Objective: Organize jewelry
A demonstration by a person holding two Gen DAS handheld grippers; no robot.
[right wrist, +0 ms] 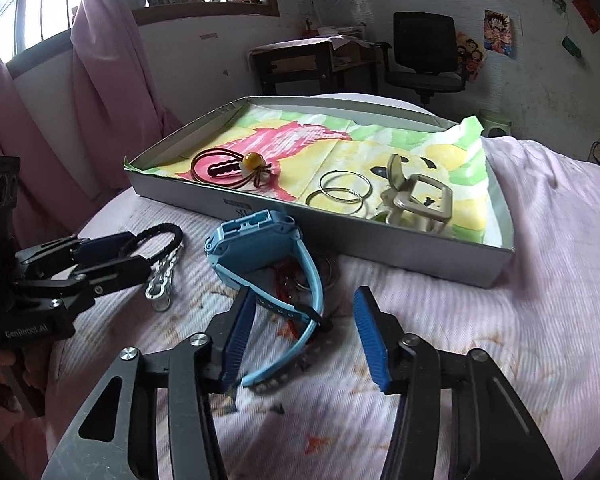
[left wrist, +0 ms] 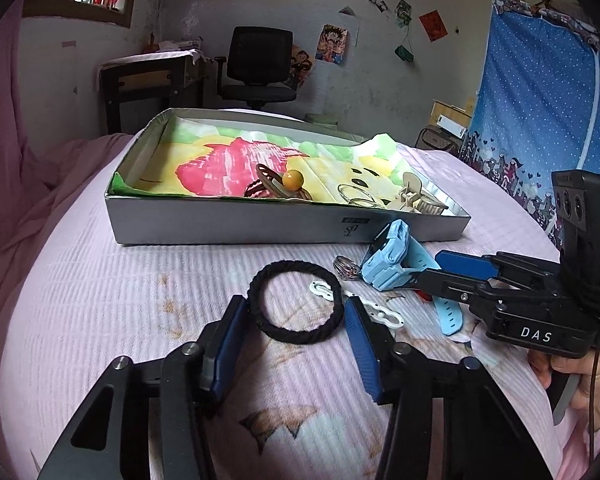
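A black braided hair tie point(left wrist: 296, 334) lies on the pink bedspread, its ring round and unsquashed between the blue pads of my left gripper point(left wrist: 296, 312), which is open and flanks it. To its right a light-blue watch point(left wrist: 388, 256) rests on its side. My right gripper point(right wrist: 300, 312) is open around the watch's strap point(right wrist: 314, 280). A white link chain point(left wrist: 380, 314) and a silver ring point(left wrist: 346, 268) lie between the two. Behind them stands a shallow grey box point(left wrist: 220, 224).
The box is lined with a colourful cloth and holds a brown hair tie with an amber bead point(right wrist: 252, 160), two metal hoops point(right wrist: 344, 192) and a beige claw clip point(right wrist: 416, 196). A hand point(left wrist: 580, 380) grips the right tool. A desk and office chair point(left wrist: 258, 64) stand behind.
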